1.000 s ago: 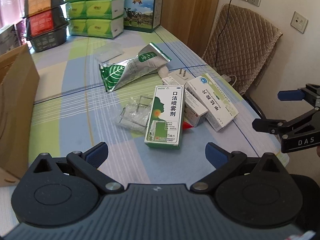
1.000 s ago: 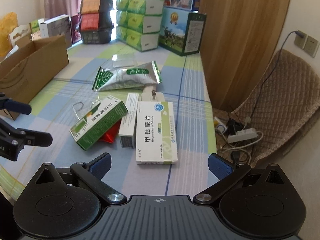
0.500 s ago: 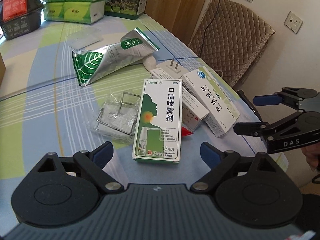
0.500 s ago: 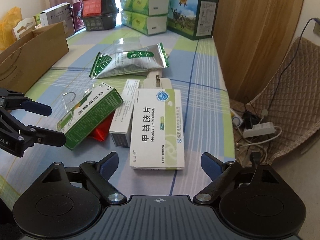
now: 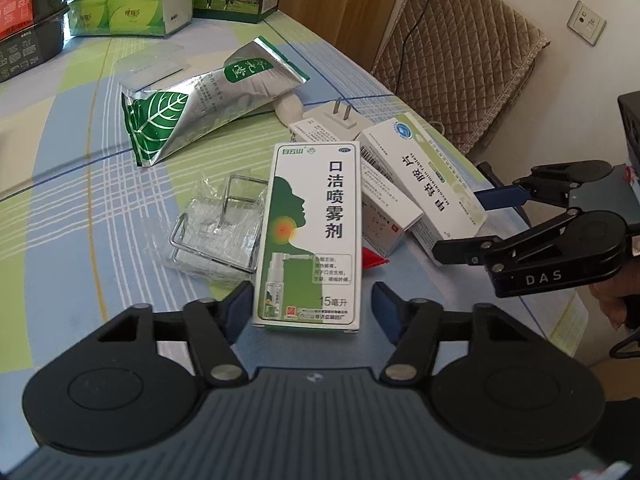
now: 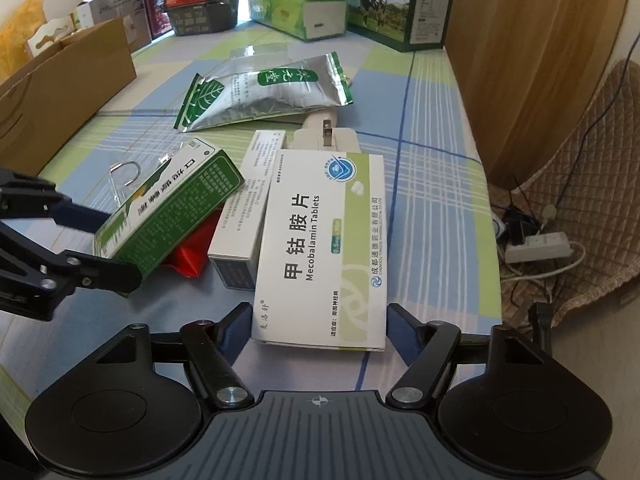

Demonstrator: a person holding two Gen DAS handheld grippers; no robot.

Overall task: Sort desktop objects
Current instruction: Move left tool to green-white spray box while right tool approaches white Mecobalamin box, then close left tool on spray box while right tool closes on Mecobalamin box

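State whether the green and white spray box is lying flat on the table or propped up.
Propped up. The spray box tilts, one long edge resting on the small white box and a red packet beneath it.

Quilted chair (image 5: 460, 60), perhaps power strip (image 6: 538, 246) below
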